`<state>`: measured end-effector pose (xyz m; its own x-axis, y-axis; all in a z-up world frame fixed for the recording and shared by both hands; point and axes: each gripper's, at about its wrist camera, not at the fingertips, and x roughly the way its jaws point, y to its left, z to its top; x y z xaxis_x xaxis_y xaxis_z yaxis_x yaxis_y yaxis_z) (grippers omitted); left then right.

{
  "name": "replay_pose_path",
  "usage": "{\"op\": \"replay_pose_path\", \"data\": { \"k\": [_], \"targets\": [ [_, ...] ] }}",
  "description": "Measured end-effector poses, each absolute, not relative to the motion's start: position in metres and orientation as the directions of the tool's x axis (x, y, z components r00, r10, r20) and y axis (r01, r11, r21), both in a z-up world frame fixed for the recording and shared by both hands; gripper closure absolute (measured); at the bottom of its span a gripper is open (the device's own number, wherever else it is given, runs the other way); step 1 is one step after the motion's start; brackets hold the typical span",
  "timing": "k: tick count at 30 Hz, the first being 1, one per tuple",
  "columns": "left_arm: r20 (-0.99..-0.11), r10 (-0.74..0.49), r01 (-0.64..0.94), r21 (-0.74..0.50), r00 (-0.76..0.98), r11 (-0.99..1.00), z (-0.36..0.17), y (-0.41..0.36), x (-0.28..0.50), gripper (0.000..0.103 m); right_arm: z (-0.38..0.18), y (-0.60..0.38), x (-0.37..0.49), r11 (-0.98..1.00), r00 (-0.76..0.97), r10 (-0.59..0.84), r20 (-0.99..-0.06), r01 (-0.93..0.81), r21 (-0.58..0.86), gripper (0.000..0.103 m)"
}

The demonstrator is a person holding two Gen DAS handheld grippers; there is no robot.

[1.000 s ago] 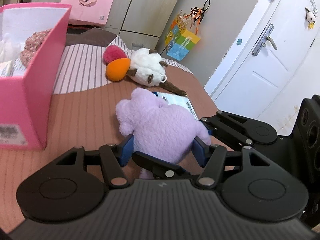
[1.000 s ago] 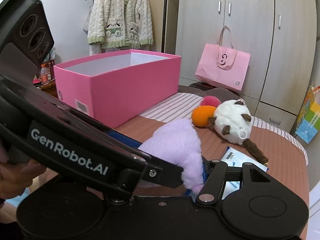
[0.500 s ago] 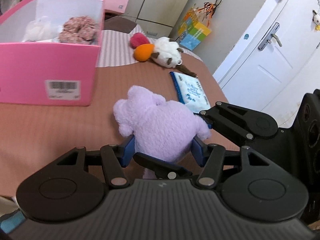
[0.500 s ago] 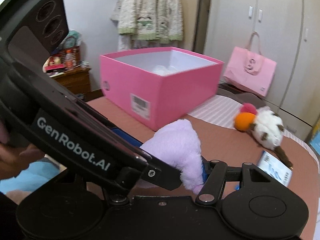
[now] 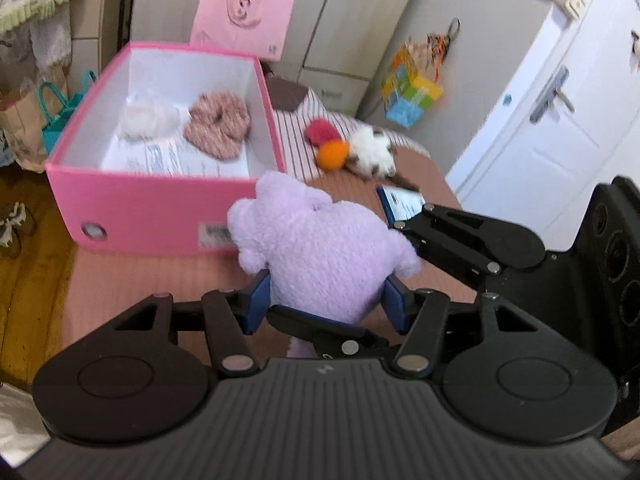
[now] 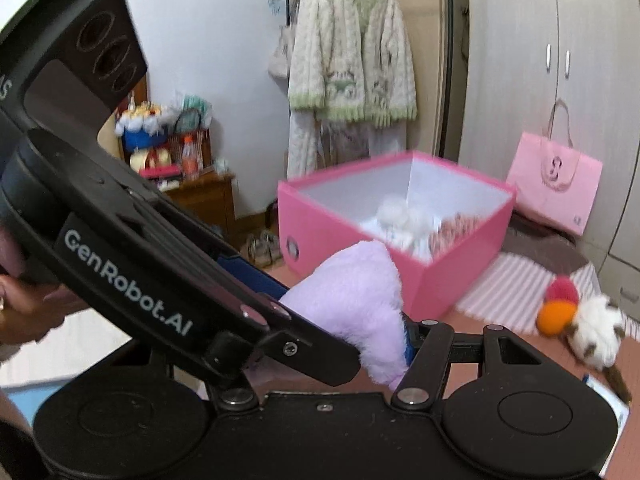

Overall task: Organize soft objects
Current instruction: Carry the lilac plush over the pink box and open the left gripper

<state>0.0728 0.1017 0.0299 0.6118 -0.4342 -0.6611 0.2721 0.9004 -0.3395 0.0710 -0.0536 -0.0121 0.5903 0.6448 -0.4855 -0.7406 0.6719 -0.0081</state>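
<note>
A purple plush toy (image 5: 320, 248) is held in the air between both grippers. My left gripper (image 5: 326, 304) is shut on its lower body. My right gripper (image 6: 360, 328) is shut on its side (image 6: 360, 292); its left finger is hidden behind the other gripper's body. The open pink box (image 5: 160, 208) stands just beyond the toy and holds a white fluffy item (image 5: 146, 118) and a pink knitted item (image 5: 220, 124). A white plush with an orange and red end (image 5: 356, 150) lies on the bed behind.
A blue-and-white packet (image 5: 402, 200) lies on the brown bedspread (image 5: 120, 300) to the right. A pink tote bag (image 5: 242, 20) leans on the wardrobe. A white door (image 5: 560, 112) is at the right. Wooden floor and bags lie left of the bed.
Both grippers have lifted the purple toy higher and moved it closer to the pink box; the box's inside now shows from above.
</note>
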Motion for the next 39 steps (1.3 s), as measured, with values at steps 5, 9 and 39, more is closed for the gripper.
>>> {"op": "replay_pose_path", "data": {
  "k": [5,9,39],
  "targets": [
    [-0.643,-0.382,0.259,-0.282,0.664,0.924,0.044,0.111,0.091,0.046,-0.005,-0.04,0.099,0.671,0.589,0.677,-0.442,-0.741,0.039,0.038],
    [-0.611,-0.362,0.254,-0.258,0.704,0.932,0.058,0.12,0.11,0.047,0.004,-0.031,0.12,0.675,0.602,0.686,-0.409,-0.736,0.051,0.039],
    [-0.625,-0.436,0.13,-0.473,0.647,0.871,-0.011,0.163,0.272,0.049,-0.023,0.013,0.275,0.692,0.526,0.574,-0.627,-0.722,0.029,0.051]
  ]
}}
